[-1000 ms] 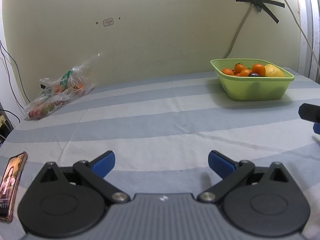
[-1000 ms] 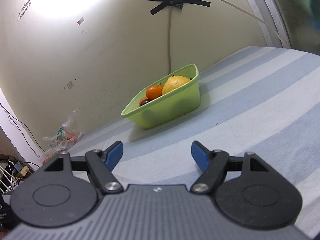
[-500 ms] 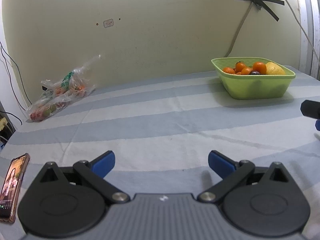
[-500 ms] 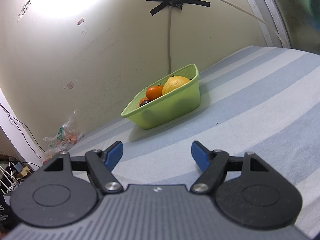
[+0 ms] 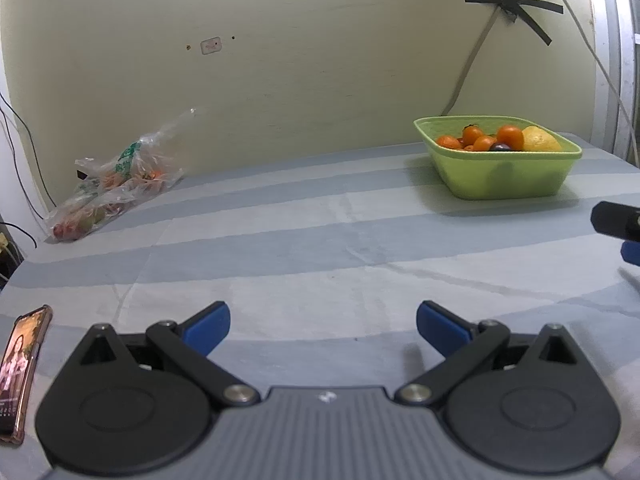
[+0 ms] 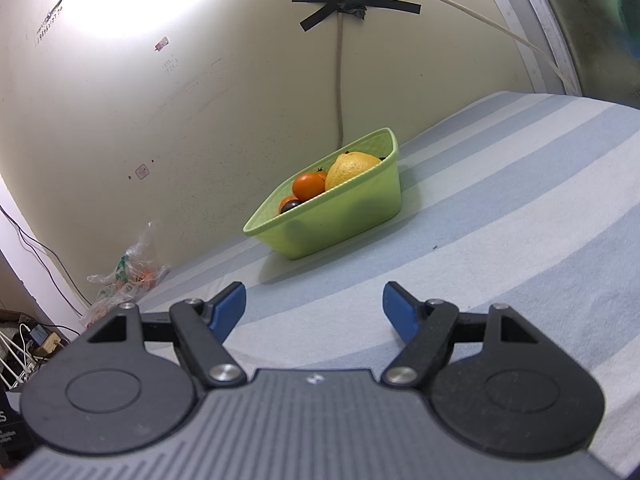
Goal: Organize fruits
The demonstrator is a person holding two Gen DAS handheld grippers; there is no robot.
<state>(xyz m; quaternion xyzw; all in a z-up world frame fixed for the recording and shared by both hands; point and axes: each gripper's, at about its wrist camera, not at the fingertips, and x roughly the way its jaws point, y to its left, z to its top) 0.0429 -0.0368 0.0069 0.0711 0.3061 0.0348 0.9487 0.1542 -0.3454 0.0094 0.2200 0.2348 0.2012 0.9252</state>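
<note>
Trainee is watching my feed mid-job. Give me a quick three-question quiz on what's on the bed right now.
1. True or false: the left tool holds a fruit.
2. Which is the largest fruit in the green basket? A) yellow citrus B) banana C) watermelon
3. Fill in: the plastic bag of produce lies against the ____.

Key: 1 false, both tools are open and empty, right tool too. 2 A. 3 wall.
</note>
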